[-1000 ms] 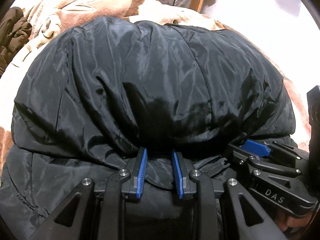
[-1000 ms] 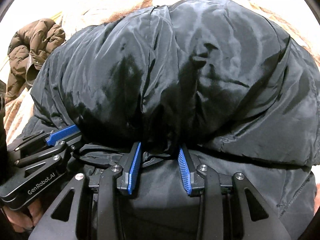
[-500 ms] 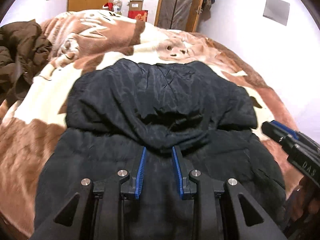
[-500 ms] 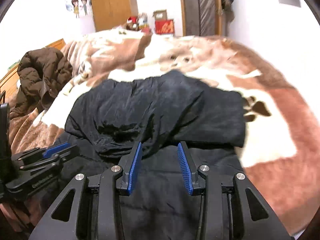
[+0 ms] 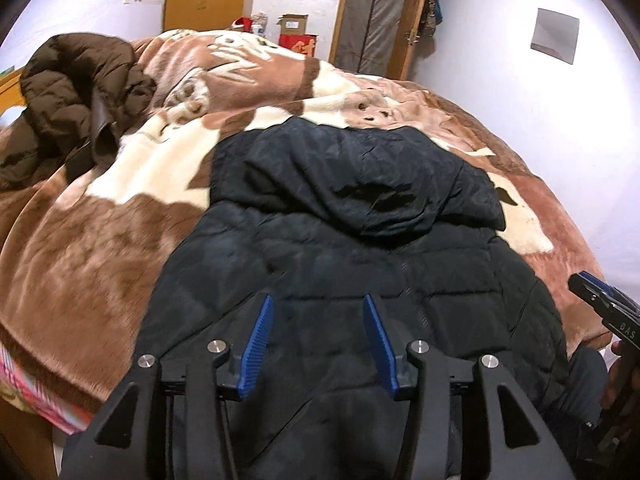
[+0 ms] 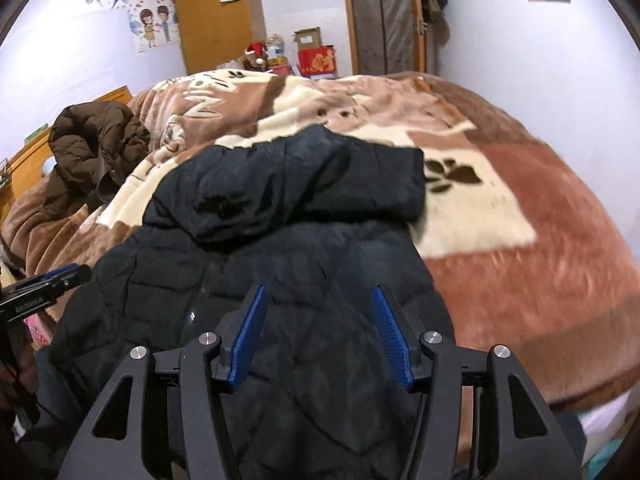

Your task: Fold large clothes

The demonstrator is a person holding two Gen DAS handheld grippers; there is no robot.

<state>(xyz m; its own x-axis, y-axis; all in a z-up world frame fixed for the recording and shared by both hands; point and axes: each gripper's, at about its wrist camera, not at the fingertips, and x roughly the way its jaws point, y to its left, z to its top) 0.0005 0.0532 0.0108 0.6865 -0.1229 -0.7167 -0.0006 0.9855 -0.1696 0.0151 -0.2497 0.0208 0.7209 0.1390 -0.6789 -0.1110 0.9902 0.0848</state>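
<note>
A second ago both cameras were pressed close against a bulging fold of shiny black fabric, with each pair of blue pads nipped on its lower edge; now both views stand back and higher, the whole bed is in sight, and the fold has been let go. The black padded jacket (image 5: 360, 264) lies flat on the brown and cream blanket (image 5: 120, 216) that covers the bed, its hood (image 5: 352, 184) folded down over the quilted body at the far end, where before it filled the frame. The left gripper (image 5: 318, 340) has its jaws partway apart and opening, wider than they stood half a second ago, with nothing between the pads; the jacket's quilted body lies below and beyond them, apart from the pads. The right gripper (image 6: 320, 332) likewise has its jaws opening, spread rather wider than the left pair and empty, hanging over the right half of the jacket (image 6: 280, 264) near its edge. Each gripper shows at the side of the other's view, beside the jacket's flank: the right one at the right edge of the left view, the left one at the left edge of the right view. A brown puffer jacket (image 5: 76, 96) lies crumpled well apart at the bed's far left.
</note>
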